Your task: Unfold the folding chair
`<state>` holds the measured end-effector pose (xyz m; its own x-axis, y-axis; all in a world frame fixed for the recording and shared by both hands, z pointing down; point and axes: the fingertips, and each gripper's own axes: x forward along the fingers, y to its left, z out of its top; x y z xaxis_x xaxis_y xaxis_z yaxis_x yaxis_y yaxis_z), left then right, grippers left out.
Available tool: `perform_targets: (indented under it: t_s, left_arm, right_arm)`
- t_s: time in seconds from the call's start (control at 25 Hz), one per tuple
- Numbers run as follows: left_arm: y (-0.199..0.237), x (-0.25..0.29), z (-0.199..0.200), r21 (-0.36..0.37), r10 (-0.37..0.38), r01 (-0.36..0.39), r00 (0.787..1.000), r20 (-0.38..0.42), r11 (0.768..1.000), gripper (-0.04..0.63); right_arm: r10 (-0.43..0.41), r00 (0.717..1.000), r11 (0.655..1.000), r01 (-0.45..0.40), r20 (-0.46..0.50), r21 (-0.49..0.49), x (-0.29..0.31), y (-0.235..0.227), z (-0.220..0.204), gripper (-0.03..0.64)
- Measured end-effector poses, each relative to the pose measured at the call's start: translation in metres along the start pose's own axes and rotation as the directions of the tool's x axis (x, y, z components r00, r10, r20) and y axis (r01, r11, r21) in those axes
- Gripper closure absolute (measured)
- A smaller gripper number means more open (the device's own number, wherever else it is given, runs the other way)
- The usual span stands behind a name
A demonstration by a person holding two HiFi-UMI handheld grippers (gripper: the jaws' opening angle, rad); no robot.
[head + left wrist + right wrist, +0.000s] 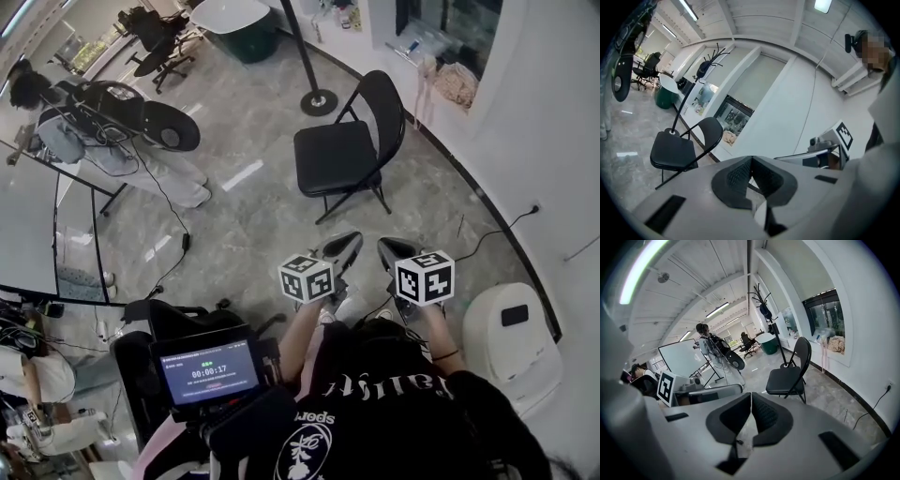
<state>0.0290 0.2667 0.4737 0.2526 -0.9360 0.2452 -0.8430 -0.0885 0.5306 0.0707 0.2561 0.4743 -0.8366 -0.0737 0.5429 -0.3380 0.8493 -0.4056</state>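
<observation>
Standing unfolded on the floor, the folding chair is looking ready, so nothing seems left; the left gripper and right gripper are hovering well apart from it, both pressed together, empty.

Your left gripper and right gripper sit side by side; the chair stands ahead of both, the coat stand beyond it.

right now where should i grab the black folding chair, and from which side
Probably the backrest's top rim, coming from above and behind: the folding chair stands open and upright, so that thin curved edge is free.
</observation>
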Motion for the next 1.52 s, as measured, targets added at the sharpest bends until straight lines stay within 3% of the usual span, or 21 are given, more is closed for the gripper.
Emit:
perform_targets:
  t_s: [0.28,0.56,0.8,1.12,1.28,1.52]
  left_arm:
    - [0.027,-0.055,0.009,-0.018,0.003,-0.003,1.000,0.023,1.000,0.592]
    - [0.043,-0.101,0.003,0.020,-0.031,0.032,0.999,-0.013,0.999,0.592]
    - [0.061,-0.127,-0.017,-0.005,-0.047,0.047,0.997,-0.065,0.999,0.592]
    - [0.043,-0.142,-0.022,0.028,-0.015,0.016,0.999,-0.041,0.999,0.592]
    - [0.024,-0.133,-0.022,0.025,0.021,-0.021,1.000,-0.007,0.999,0.592]
    - [-0.007,-0.123,-0.024,0.048,0.020,-0.020,1.000,-0.009,0.999,0.592]
  right_arm:
    - [-0.032,0.999,0.999,0.032,-0.014,0.000,0.023,0.048,0.003,0.594]
    - [-0.060,0.998,0.998,0.060,-0.017,0.026,0.047,0.097,-0.012,0.594]
    - [-0.089,0.996,0.995,0.088,0.006,0.054,0.058,0.121,-0.018,0.594]
    - [-0.077,0.997,0.997,0.077,0.014,0.029,0.043,0.122,-0.025,0.595]
    - [-0.056,0.998,0.998,0.056,-0.008,0.006,0.022,0.109,-0.034,0.595]
    - [-0.032,0.999,0.999,0.032,-0.008,0.008,-0.004,0.102,-0.038,0.594]
